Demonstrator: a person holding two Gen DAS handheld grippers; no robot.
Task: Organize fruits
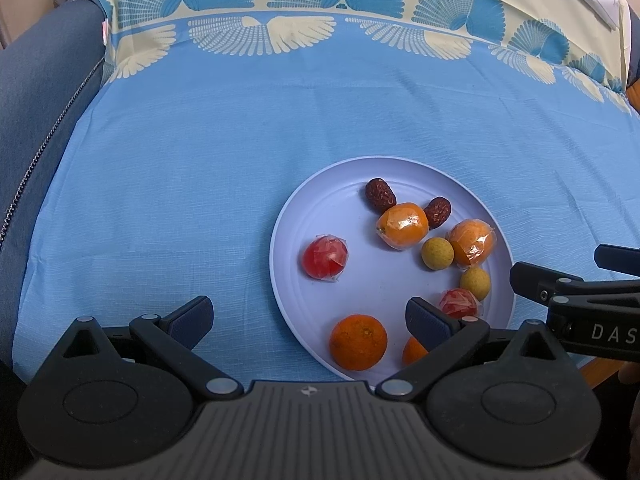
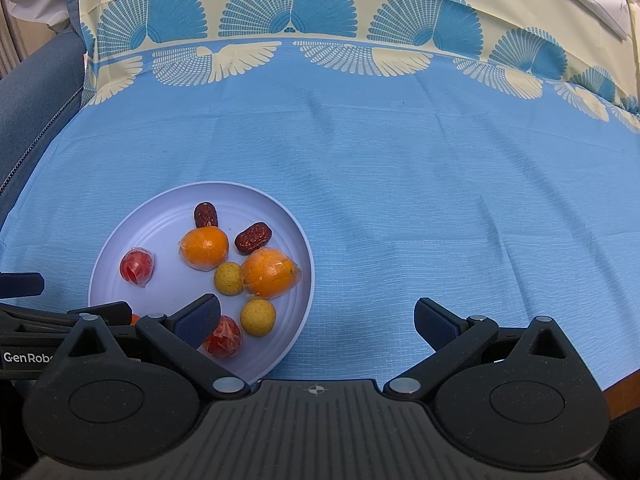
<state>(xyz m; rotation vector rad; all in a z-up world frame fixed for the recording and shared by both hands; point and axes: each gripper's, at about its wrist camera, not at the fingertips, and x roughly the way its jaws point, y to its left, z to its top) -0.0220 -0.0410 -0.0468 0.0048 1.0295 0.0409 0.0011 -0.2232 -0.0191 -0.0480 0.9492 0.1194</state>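
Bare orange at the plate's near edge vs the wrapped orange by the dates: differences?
Wrap: the bare orange has no film; the wrapped orange sits in clear, glinting plastic.
Skin: the bare orange looks deeper orange and matte; the wrapped orange looks paler and shiny.
Neighbours: the bare orange stands alone; the wrapped orange lies against a date.
Shared: both rest on the plate.

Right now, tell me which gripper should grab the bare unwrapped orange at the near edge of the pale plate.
Left. The left gripper is open with the bare unwrapped orange just ahead between its fingers. The right gripper opens over blue tablecloth, beside the pale plate.
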